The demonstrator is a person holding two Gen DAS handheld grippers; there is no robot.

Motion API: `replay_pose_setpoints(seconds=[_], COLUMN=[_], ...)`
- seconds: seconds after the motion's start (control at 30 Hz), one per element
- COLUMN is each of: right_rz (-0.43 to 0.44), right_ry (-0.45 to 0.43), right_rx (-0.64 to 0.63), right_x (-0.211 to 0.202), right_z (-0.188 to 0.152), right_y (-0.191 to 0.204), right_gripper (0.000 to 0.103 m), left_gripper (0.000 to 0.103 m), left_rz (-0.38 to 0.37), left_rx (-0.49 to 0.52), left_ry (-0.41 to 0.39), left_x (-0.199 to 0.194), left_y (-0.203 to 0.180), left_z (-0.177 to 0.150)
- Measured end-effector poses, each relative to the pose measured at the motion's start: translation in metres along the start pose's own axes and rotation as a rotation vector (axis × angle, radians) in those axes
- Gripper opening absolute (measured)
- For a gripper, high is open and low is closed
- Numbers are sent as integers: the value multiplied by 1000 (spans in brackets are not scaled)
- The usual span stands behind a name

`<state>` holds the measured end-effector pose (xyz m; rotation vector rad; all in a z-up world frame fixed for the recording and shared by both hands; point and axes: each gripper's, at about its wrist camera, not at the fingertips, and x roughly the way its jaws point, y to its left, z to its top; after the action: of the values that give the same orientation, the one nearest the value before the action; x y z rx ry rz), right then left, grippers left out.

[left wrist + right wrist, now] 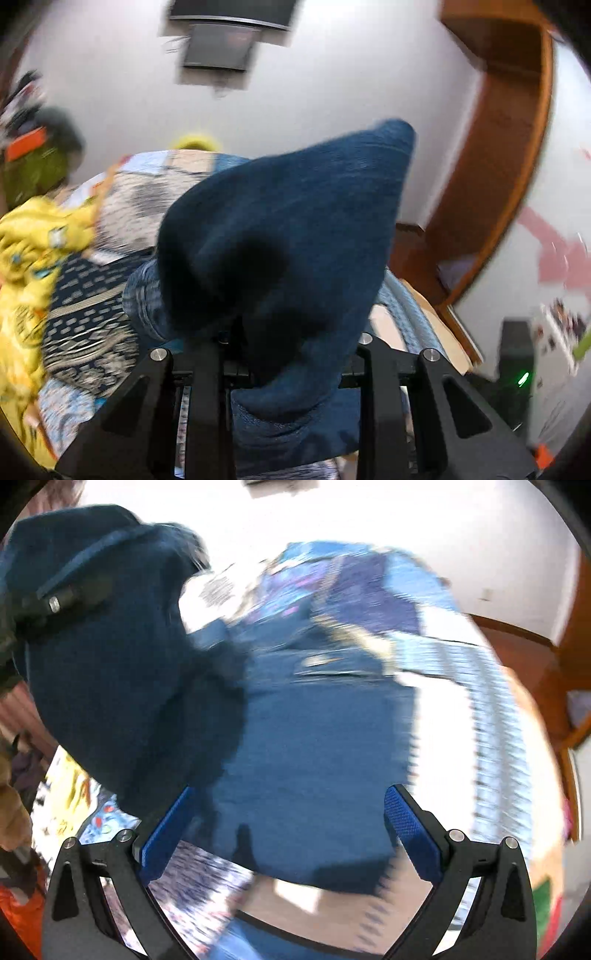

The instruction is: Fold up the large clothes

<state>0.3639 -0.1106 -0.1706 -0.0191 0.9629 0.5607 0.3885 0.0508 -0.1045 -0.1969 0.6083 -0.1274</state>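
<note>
Left wrist view shows you the white wall [351, 92], wooden shelving [509, 155], and patchwork bedspread [140, 199]. Your left gripper [284, 354] clenches the blue garment [288, 229]. Only the right view shows your right gripper [288, 830] released above it.

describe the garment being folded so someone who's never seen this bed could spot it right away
Start at the bed with the blue-and-white patterned bedspread that fills the middle of the room. On it lie the dark blue jeans, one end lifted and clamped in the left gripper, while the right gripper hovers open above them. Unlike the bright yellow printed cloth beside them, they are plain, heavy denim.
</note>
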Motion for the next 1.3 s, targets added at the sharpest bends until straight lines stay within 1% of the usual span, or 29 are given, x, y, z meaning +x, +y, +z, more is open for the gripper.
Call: replay_pose_setpoints(seconds=[0.07, 0.1, 0.13, 0.17, 0.23, 0.3, 0.33, 0.4, 0.47, 0.53, 0.57, 0.63, 0.67, 0.7, 0.77, 0.83, 0.9, 0.93, 0.97, 1.0, 1.07, 1.1, 1.17, 1.23, 1.3], right_rz=[-45, -71, -92, -107, -127, -143, -149, -157, -159, -156, -152, -142, -137, -134, -132, -129, -115, -110, -104, -94, -74, -64, -54, -40, -16], right_ry=[-21, -28, -33, -36, -36, -40, -41, -43, -42, -43, -45, -58, -68, -75, -92, -112, -130, -137, -142, -147, -157, -164, -158, -128, -85], right_rx=[52, 79, 102, 124, 164, 194, 202, 216, 222, 220, 216, 205, 196, 185, 160, 135, 109, 98, 85, 66, 33, 13, -28, -79, -128], right_x=[-15, -22, -27, -32, -40, -47, -50, -53, -59, -60, -62, -67, -70, -71, -76, -81, -85, -85, -85, -84, -78, -74, -62, -45, -26], right_z=[-6, -8, -11, -13, -21, -27, -30, -32, -38, -38, -38, -38, -37, -35, -32, -27, -21, -18, -15, -11, -5, -2, 3, 9, 16], right_y=[-25, -40, -48, -57, -74, -88, -92, -100, -100, -98, -97, -92, -88, -85, -77, -69, -59, -54, -48, -41, -27, -20, -7, 8, 21], right_gripper=[102, 102, 102, 102, 102, 102, 102, 102, 102, 102, 102, 102, 102, 102, 102, 102, 102, 102, 102, 102, 102, 102, 102, 102, 102], left_gripper=[26, 26, 26, 26, 26, 26, 26, 27, 32, 33, 37, 48, 63, 74, 81, 82, 84, 85, 89, 94, 96, 96, 96, 96, 96], left_rz=[-53, -75, -91, -94, -90, -85, -86, -85, -82, -67, -62, -88, -122, -159, -186, -172, -140, -125, -108, -81, -8, 50, 134, 168, 174], left_rx=[82, 113, 143, 163, 187, 222, 240, 298, 369, 411, 420, 401, 374, 343, 314, 306, 289, 275, 260, 237, 192, 175, 146, 100, 41], left_ry=[58, 99, 159, 221, 297, 352, 362, 357, 365, 370, 371, 380, 386, 394, 389, 360, 326, 311, 296, 276, 237, 227, 240, 261, 306], left_x=[19, 30, 45, 60, 78, 88, 87, 81, 74, 67, 61, 53, 48, 43, 30, 11, -2, -8, -14, -19, -24, -25, -19, -11, 3], left_y=[-29, -40, -49, -55, -58, -59, -60, -66, -73, -81, -91, -86, -85, -84, -82, -74, -61, -52, -44, -31, -6, 10, 33, 55, 76], left_z=[-16, -24, -35, -47, -69, -87, -95, -106, -115, -121, -127, -127, -126, -123, -119, -114, -104, -100, -96, -90, -81, -77, -73, -73, -76])
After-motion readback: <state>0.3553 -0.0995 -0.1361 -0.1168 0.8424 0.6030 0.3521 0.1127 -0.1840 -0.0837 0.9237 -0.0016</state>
